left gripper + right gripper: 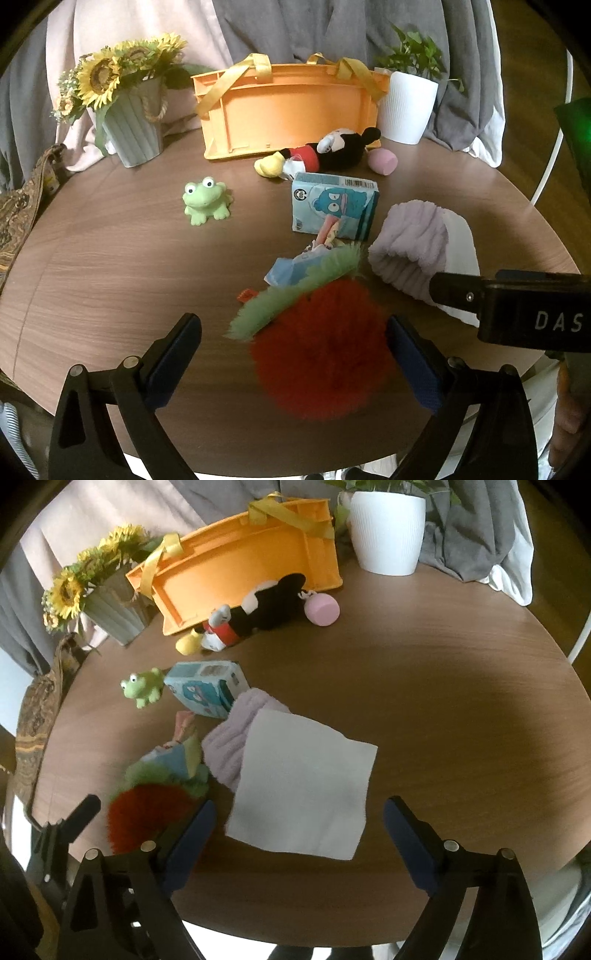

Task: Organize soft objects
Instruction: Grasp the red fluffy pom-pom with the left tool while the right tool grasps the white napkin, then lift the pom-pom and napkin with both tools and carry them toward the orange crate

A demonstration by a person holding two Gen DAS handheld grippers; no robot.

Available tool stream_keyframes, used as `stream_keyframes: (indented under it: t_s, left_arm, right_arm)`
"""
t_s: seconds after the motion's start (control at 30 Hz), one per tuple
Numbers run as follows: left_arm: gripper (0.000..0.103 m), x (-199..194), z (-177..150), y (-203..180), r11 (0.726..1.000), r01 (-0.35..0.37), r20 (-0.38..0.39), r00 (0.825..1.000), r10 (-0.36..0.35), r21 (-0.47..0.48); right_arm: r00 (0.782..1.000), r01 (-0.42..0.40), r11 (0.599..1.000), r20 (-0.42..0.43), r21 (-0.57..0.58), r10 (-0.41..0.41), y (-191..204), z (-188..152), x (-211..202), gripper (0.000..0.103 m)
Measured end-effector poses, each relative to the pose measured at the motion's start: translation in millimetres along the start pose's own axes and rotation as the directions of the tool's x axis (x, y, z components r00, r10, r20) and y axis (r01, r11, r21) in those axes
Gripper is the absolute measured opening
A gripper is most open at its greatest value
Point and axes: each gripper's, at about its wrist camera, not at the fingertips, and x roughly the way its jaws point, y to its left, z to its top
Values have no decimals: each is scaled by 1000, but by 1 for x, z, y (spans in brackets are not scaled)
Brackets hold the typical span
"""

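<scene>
**A:** ok so where's the soft stuff right now?

**B:** Scattered over the round wooden counter [110,258]. In the left wrist view the red fluffy pom-pom [321,354] with a green fuzzy strip [295,291] across it sits right between the fingers of the left gripper [293,363]. Those fingers are spread apart: the 3 o'clock pad looks right at the fur's edge, can't tell if it touches, and the 9 o'clock one is clear of it.

**A:** and the right one?

**B:** The right gripper [299,843] has its fingers wide apart too, nothing clamped. A white square napkin [303,790] lies flat between and just ahead of them, its far edge over a lilac ribbed towel [236,738].

**A:** what's around that?

**B:** From the pom-pom in the left view: a small crumpled blue cloth thing [288,269] at 12 o'clock, touching the green strip. Further at 12, a blue cartoon tissue pack [334,206]. At 11, a green frog toy [205,201], on its own. Past the pack, a Mickey plush [325,151] lying on its side against an orange basket [288,110] with yellow handles, tipped on its side. A pink ball [382,161] sits just at 3 o'clock of the plush's head.

**A:** background?

**B:** Sunflowers in a grey pot [129,125] at 9 o'clock of the basket, a white plant pot [406,107] at 3.
</scene>
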Motion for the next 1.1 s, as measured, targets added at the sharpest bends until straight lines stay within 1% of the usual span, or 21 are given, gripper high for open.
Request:
stream_keyframes:
  t_s: [0.03, 0.07, 0.13, 0.2, 0.27, 0.33, 0.37, 0.43, 0.5, 0.53, 0.6, 0.63, 0.67, 0.7, 0.77, 0.87, 0.97, 1.1]
  left_arm:
    - [98, 1, 0, -1, 1000, 1, -1, 1000, -1, 2]
    - [96, 2, 0, -2, 1000, 2, -2, 1000, -2, 4]
    - [95, 3, 0, -4, 1000, 6, -9, 1000, -6, 6]
    - [93, 5, -1, -5, 1000, 12, -16, 1000, -12, 8]
    - [89, 6, -1, -8, 1000, 18, -18, 1000, -17, 13]
    - [88, 6, -1, -10, 1000, 22, -18, 1000, -22, 19]
    - [85, 6, -2, -11, 1000, 23, -17, 1000, -23, 20]
    - [79, 6, -1, -12, 999, 29, -17, 999, -28, 20]
    - [75, 7, -1, -12, 999, 34, -23, 999, -33, 19]
    - [73, 7, -2, -12, 999, 35, -26, 999, -35, 18]
    - [66, 7, -2, -11, 999, 37, -32, 999, -36, 15]
    - [61, 6, -2, -11, 999, 39, -33, 999, -38, 13]
    - [57, 6, -3, -11, 999, 40, -34, 999, -40, 9]
    - [56, 5, -3, -11, 999, 43, -38, 998, -43, 4]
    - [50, 3, -3, -10, 999, 50, -45, 998, -50, -6]
    - [44, -2, -2, -12, 998, 56, -39, 998, -56, -9]
    - [38, -9, 2, -15, 998, 61, -21, 998, -61, 1]
    - [29, -16, 6, -17, 998, 55, 8, 998, -55, 3]
  right_arm:
    - [1000, 1, 1000, -7, 4, -1, -2, 0, 2, 92]
    - [1000, 0, 1000, -16, 14, 0, -5, -1, 3, 88]
    - [999, -12, 1000, -35, 25, 12, -9, -1, 6, 84]
    - [999, -18, 999, -43, 32, 19, -12, -2, 8, 78]
    - [998, -23, 999, -59, 31, 25, -13, -5, 7, 76]
    - [998, -21, 999, -61, 28, 22, -14, -9, 5, 75]
    - [998, -23, 999, -65, 27, 25, -14, -11, 3, 73]
    - [997, -25, 999, -67, 25, 26, -15, -13, 3, 66]
    - [997, -27, 999, -74, 29, 29, -17, -14, 4, 50]
    - [996, -32, 999, -80, 32, 35, -18, -15, 5, 47]
    - [997, -28, 999, -76, 31, 30, -18, -17, 6, 37]
    - [997, -24, 999, -71, 28, 26, -19, -18, 5, 33]
    - [997, -25, 999, -72, 25, 26, -19, -19, 5, 24]
    - [997, -18, 1000, -77, 19, 19, -18, -19, 4, 19]
    - [997, -12, 1000, -74, 17, 13, -19, -19, 2, 16]
    - [997, -4, 1000, -72, 8, 5, -18, -20, -4, 16]
    - [998, -5, 1000, -55, -1, 5, -19, -20, -14, 16]
    - [1000, -5, 1000, -26, -20, 4, -18, -18, -24, 12]
